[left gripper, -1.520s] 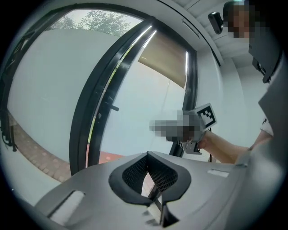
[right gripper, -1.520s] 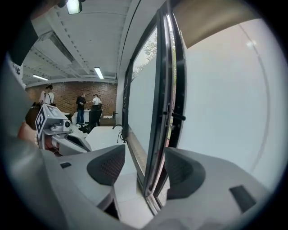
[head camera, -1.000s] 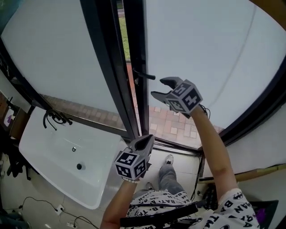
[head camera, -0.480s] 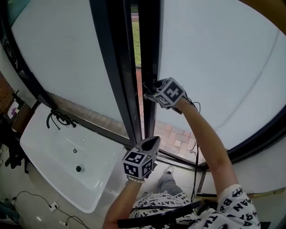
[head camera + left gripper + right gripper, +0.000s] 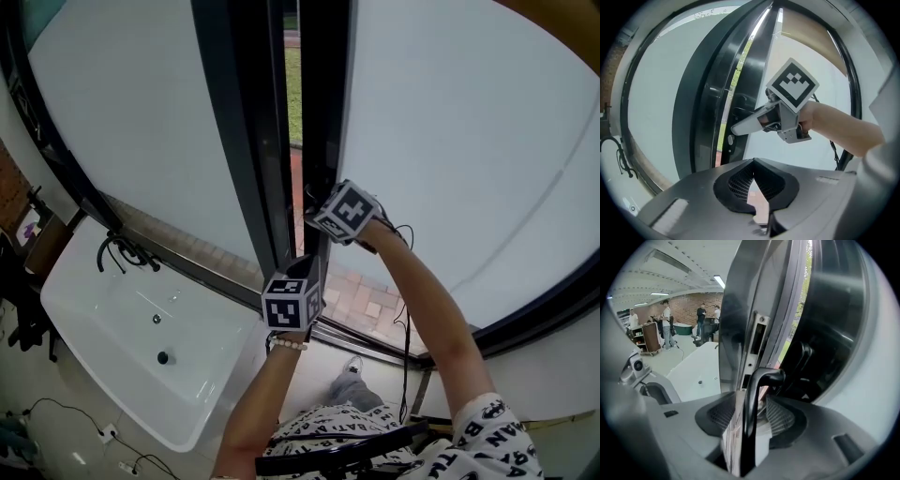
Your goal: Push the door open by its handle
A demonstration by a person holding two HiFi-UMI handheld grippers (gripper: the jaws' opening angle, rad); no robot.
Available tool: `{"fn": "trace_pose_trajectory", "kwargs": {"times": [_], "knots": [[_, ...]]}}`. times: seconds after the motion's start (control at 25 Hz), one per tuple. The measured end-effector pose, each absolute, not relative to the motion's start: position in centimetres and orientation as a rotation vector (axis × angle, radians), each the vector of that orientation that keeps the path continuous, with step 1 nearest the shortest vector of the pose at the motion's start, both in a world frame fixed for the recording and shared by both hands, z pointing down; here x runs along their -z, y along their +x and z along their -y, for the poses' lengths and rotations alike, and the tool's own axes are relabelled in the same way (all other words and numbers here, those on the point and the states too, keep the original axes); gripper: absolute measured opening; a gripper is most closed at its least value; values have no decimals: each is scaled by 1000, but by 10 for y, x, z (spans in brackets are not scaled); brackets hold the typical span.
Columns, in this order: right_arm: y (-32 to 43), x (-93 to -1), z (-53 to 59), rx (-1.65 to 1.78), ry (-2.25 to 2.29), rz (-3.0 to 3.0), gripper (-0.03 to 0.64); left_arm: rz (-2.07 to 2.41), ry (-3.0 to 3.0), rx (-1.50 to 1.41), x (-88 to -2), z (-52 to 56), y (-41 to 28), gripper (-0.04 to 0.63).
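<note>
**Right gripper** (image 5: 737,127): the jaws have just been closing with the handle (image 5: 750,420) standing between them. I see daylight on either side of the black lever, so the pads are not yet pressing. The lever runs up the middle of the gap and bends away to the right just past the tips.

**Left gripper** (image 5: 309,265): jaws together, nothing in them. It sits below the right one and nearer me, close to the fixed frame (image 5: 239,122).

**Door** (image 5: 323,103): ajar; a strip of grass shows beyond the right gripper's tips.

**Risks (my judgement):**
- If I push before the pads seat, the smooth lever may slide out through the gap and the gripper run on into the door edge.
- The grip lands on the lever's free length, so a push may swing the lever instead of moving the door.
- The tips lie near the slot between door and frame; drifting left could wedge a jaw there.
- The left gripper may knock the frame if I step forward.

**Writing:**
- The shirt (image 5: 487,427) carries a repeated print, partly legible, that seems to read "BATMAN".
- The marker cube (image 5: 345,211) shows square patterns only, no letters.
- No brand is legible on the handle or door.
</note>
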State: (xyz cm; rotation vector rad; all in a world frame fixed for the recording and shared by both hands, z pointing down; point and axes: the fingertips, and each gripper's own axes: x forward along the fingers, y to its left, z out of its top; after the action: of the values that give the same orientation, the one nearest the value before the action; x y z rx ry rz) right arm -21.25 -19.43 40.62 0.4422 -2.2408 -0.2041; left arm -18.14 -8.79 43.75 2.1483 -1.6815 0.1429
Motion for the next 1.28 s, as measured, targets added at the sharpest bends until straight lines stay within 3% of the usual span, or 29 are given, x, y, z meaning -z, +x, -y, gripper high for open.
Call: {"fn": "trace_pose_trajectory", "kwargs": {"times": [0.04,0.16,0.36,1.28], "knots": [[-214,-407,196,212,437,2233,209,1680,2145,-149,-437,93,-184,-11],[-220,-405,202,254,438,2205,82,1660,2140,-161,-440,108,-184,-11],[-219,-409,208,272,397,2196,14,1611,2153,-186,-453,129,-170,-11],[-190,-404,376,-90,462,2293,9,1689,2044,-196,-459,307,-129,-11]]}}
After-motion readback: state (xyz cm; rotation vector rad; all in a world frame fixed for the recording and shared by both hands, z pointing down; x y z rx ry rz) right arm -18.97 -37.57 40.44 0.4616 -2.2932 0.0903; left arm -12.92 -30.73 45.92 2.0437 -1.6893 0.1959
